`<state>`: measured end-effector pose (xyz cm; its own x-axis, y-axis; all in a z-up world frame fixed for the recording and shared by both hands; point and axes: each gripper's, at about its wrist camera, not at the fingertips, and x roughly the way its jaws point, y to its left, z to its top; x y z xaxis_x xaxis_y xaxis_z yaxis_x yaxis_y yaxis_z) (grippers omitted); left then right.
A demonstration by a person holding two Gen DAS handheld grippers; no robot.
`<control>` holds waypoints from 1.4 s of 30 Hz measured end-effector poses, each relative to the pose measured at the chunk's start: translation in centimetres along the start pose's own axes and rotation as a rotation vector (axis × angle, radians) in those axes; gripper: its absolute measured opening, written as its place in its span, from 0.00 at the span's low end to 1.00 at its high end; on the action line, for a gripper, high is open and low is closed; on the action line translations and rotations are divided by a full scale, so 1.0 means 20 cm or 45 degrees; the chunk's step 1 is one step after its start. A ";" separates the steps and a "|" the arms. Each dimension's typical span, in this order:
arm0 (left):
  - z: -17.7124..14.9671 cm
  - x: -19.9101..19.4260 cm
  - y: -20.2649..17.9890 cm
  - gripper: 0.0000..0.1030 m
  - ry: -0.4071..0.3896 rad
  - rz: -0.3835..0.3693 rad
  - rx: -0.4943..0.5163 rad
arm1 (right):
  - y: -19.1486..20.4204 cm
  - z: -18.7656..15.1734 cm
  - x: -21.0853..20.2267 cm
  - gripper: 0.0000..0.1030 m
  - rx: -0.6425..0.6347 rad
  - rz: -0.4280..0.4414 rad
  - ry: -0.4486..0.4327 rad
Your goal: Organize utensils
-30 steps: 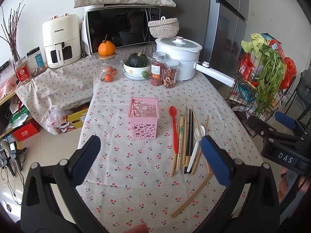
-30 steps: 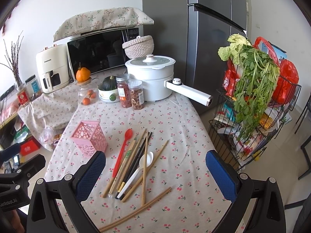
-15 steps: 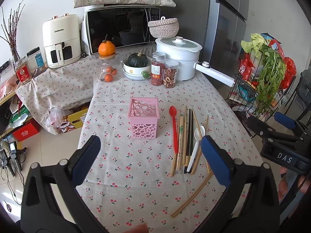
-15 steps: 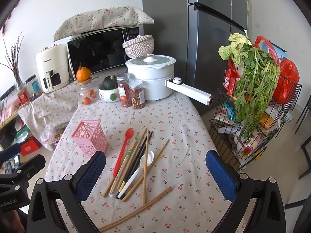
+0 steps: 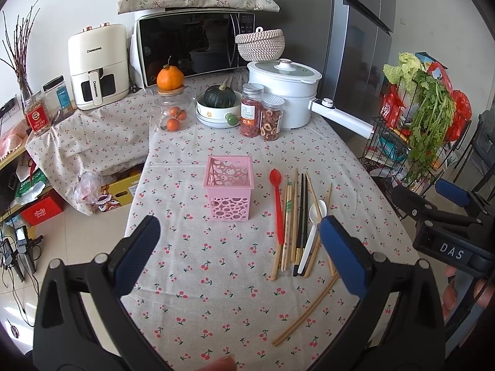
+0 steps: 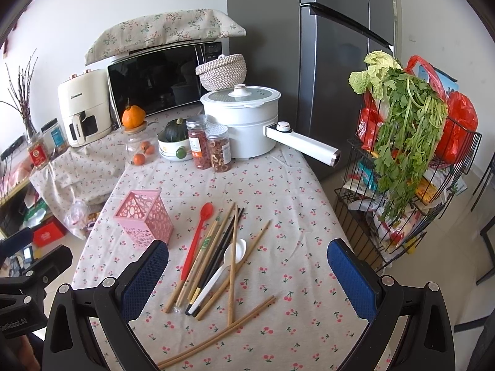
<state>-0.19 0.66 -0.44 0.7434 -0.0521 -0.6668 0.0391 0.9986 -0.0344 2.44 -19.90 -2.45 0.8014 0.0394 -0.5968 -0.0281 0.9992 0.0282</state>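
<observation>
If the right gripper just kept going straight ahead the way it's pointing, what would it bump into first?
Probably the loose pile of chopsticks and the white spoon on the table, which lie between the open right gripper fingers' line of travel. Depth is hard to judge.

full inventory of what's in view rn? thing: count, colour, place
pink basket: 1, pink, table centre, upright
red spoon: 1, red, right of basket
white spoon: 1, white, in chopstick pile
chopsticks: count unclear, wooden and black, loose pile
stray chopstick pair: 2, wooden, near edge
jars: 2, clear, behind basket
pot: 1, white, back right
microwave: 1, back
air fryer: 1, cream, back left
left claw: open, empty
right claw: open, empty
</observation>
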 end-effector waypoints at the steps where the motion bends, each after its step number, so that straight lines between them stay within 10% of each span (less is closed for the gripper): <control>1: 0.00 0.00 0.00 0.99 -0.001 0.000 0.000 | 0.00 0.00 0.00 1.00 0.001 0.001 0.001; 21: -0.01 0.05 0.01 0.99 -0.001 -0.029 0.004 | -0.02 0.00 0.03 1.00 0.009 0.033 0.043; 33: 0.03 0.26 -0.05 0.99 0.211 -0.232 -0.013 | -0.26 0.02 0.35 1.00 0.115 0.124 0.406; 42: 0.15 0.59 -0.32 0.64 0.400 -0.490 -0.050 | -0.50 -0.03 0.55 1.00 0.229 0.052 0.582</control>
<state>10.32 -6.35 -5.79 0.4425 -0.4204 -0.7921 0.2412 0.9066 -0.3463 11.08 -29.50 -9.79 0.4564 0.1172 -0.8820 0.0823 0.9815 0.1729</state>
